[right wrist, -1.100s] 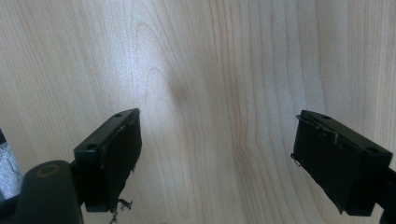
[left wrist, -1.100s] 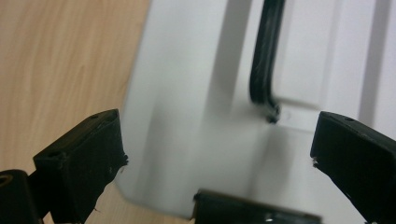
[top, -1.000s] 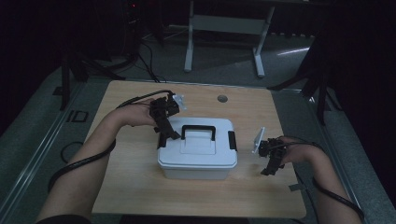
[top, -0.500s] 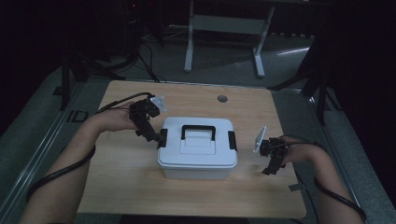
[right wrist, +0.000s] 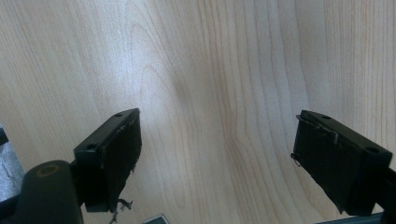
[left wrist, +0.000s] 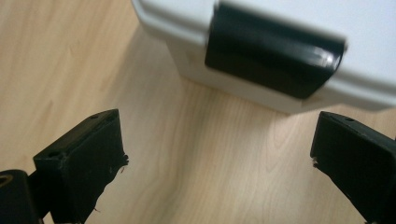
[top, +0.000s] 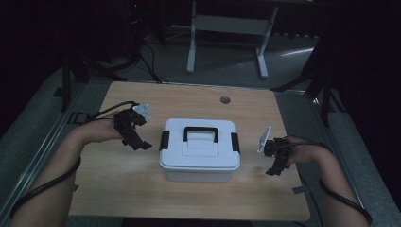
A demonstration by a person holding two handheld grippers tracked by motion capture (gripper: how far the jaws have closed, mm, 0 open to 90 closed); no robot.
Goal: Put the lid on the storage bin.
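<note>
The white storage box (top: 199, 150) sits near the middle of the wooden counter (top: 189, 101), lid on, with a black carry handle (top: 201, 134) lying flat on top and a black latch (top: 164, 140) on each short end.

Nearest the person, the right tongs (top: 274, 168) hang over bare counter off the box's right end, jaws well apart and holding nothing; the right gripper view shows plain wood grain between them. The left tongs (top: 142, 144) are also spread wide and empty, just beside the box's left end. In the left gripper view the left latch (left wrist: 275, 58) lies straight ahead of the open jaws, a little blurred, so whether it is snapped down or loose is hard to say; it looks closed.

My reading is that the step in hand is the approach to the latches. The next move calls for easing the left tongs forward onto the latch's lower edge and prising it outward, while the right tongs come in to the other latch (top: 235, 142).
</note>
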